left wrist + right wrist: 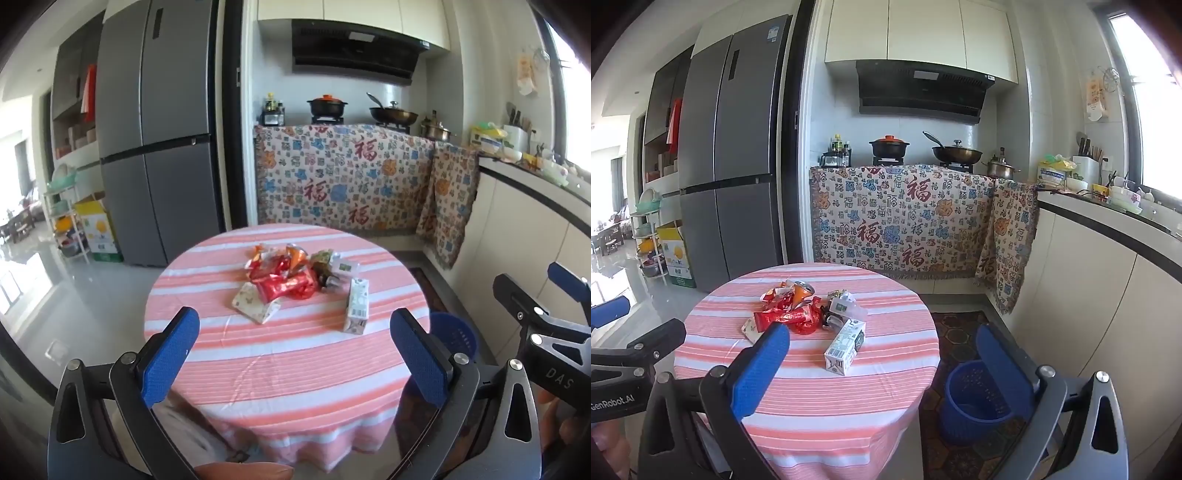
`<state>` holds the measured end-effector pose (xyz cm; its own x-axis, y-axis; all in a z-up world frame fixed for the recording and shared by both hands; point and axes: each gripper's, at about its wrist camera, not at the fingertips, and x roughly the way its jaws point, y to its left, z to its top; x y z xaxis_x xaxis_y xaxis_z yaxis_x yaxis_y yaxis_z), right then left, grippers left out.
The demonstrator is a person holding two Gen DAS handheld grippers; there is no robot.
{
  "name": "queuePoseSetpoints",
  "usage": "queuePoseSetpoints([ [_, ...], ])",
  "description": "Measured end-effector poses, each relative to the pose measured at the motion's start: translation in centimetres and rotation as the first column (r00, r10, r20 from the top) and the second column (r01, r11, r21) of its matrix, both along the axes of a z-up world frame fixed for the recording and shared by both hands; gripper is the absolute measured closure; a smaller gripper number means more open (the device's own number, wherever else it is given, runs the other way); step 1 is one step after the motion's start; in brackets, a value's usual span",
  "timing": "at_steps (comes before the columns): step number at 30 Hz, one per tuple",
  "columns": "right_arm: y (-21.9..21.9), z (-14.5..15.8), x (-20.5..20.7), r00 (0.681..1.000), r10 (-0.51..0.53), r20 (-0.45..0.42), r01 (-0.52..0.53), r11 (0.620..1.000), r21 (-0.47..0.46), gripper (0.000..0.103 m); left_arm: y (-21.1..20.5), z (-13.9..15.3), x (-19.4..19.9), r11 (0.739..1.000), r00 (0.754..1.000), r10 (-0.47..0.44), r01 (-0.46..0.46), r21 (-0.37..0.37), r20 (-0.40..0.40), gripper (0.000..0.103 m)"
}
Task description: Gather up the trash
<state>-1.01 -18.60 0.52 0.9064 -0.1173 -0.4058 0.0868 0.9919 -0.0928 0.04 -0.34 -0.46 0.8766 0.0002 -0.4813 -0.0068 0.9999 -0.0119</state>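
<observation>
Where visible whole — blue bin (975,402).

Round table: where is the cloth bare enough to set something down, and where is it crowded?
The striped tablecloth is bare across its near half, between the carton and the near edge, and in a strip along the far rim. The centre is crowded: the wrapper pile and the carton lie close together. Both grippers are open, short of the trash.

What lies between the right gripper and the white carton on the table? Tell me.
Only bare striped tablecloth, as the right wrist view shows. The right gripper is open, short of the white carton.
</observation>
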Motion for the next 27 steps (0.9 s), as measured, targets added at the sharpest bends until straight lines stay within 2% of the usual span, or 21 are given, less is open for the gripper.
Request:
queuePoseSetpoints([
  [27,-0.05,0.14,-0.1,1.0,0.008,-0.01,-0.008,1.0,0.004,0.0,-0.69,-0.49,-0.38,1.0,1.0,-0.017,0.017,0.001,-0.008,0.0],
])
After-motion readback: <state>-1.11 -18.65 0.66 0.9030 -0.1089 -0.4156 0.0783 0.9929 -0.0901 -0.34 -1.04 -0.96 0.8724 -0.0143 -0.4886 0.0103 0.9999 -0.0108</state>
